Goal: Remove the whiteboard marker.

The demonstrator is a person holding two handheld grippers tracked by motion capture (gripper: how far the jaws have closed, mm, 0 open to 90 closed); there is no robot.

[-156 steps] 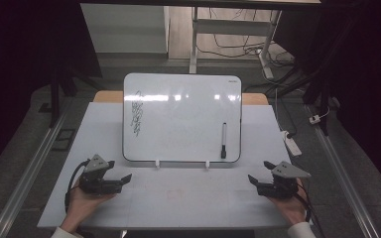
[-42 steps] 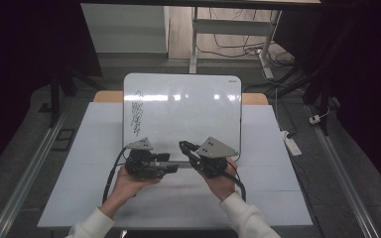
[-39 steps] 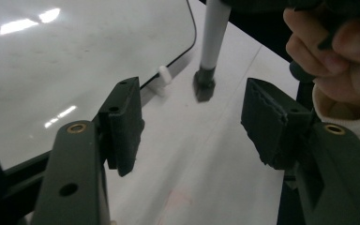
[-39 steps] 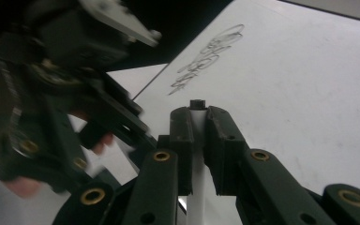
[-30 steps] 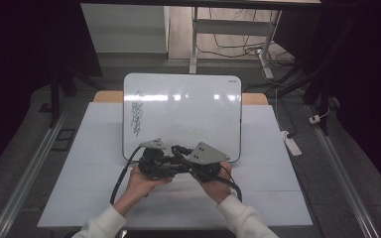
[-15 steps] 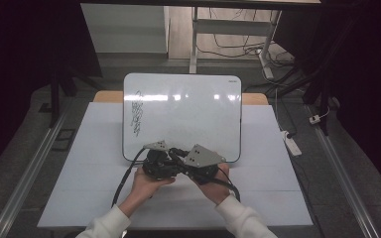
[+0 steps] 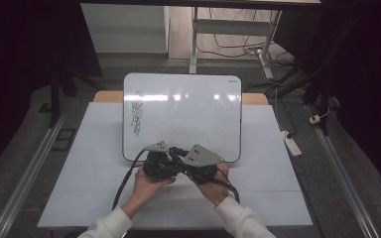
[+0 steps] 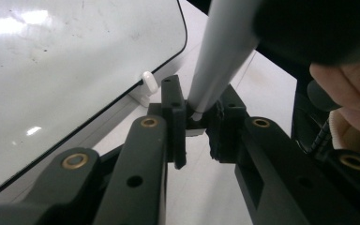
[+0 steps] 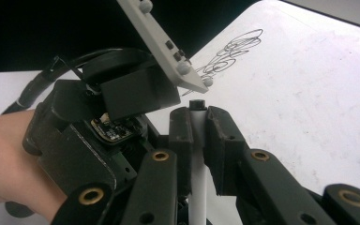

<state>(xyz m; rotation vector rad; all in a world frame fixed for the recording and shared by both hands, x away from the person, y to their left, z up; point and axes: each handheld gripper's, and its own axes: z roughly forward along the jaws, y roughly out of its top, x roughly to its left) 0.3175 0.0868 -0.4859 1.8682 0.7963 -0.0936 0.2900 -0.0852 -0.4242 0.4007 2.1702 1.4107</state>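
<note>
White plastic marker pen [image 8: 218, 56] sits clamped at both ends above the table's near edge of the glossy whiteboard [image 7: 188, 106]; left gripper [image 8: 198, 123] pinches its cap end, right gripper [image 9: 197, 136] its barrel; a crooked pull could slip it free.

The whiteboard [image 7: 188, 111] is glossy white with a thin black edge and carries a black scribble [image 7: 138, 113] of loops on its left side. The marker [image 8: 220, 51] has a pale grey-white barrel with a black end, and both grippers, left gripper [image 7: 159, 166] and right gripper [image 7: 198, 166], are black with brass-coloured pins and grey top plates. The table [image 7: 79, 168] is plain pale white, the sleeves [image 7: 238, 223] white.
</note>
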